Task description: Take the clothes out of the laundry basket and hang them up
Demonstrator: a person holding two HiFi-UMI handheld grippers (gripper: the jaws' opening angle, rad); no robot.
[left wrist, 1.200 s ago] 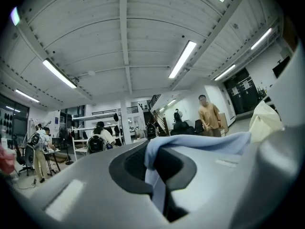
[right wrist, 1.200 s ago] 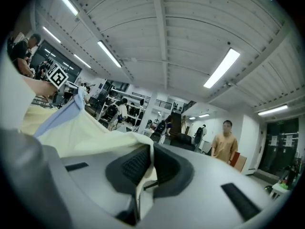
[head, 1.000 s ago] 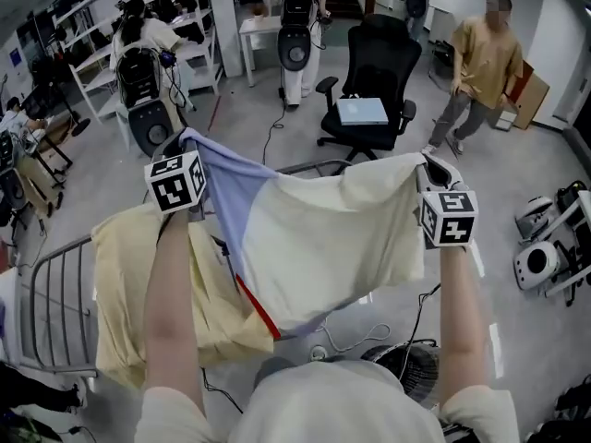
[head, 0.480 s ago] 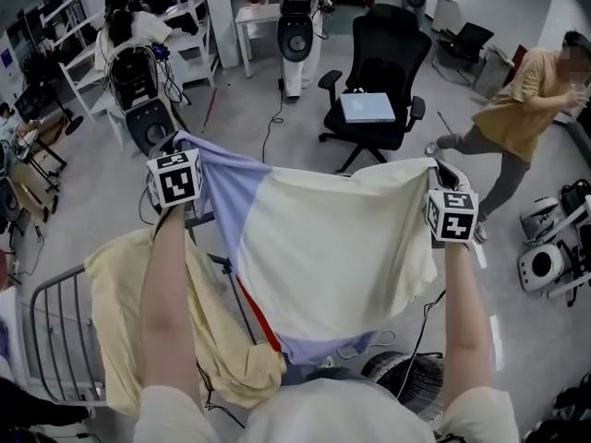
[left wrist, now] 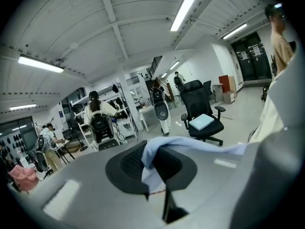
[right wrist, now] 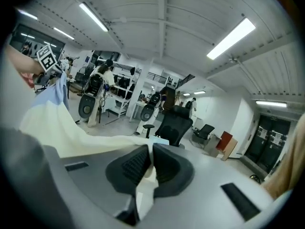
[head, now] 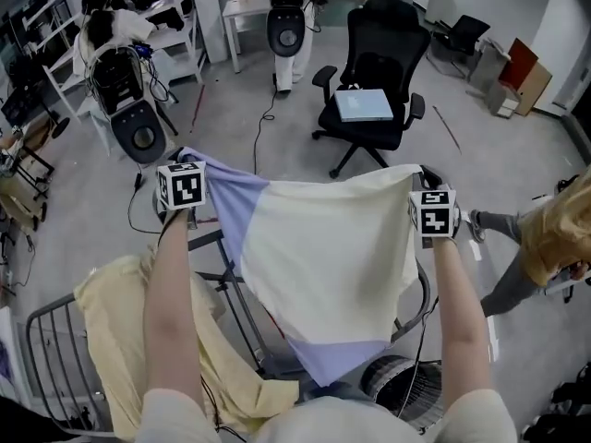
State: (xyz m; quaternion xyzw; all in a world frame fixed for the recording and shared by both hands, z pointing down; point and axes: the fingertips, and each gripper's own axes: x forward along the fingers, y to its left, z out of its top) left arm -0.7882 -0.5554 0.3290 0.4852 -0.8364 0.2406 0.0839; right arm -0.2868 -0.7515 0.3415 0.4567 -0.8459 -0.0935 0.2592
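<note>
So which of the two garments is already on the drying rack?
The pale yellow garment, draped over the rack; the cream-and-lavender garment is stretched between the left gripper and right gripper.

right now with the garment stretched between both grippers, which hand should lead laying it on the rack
Left, probably. The left gripper, shut on the garment's lavender corner, sits right over the drying rack's bare rail. The right gripper pinches the cream corner out by the rack's far edge.
</note>
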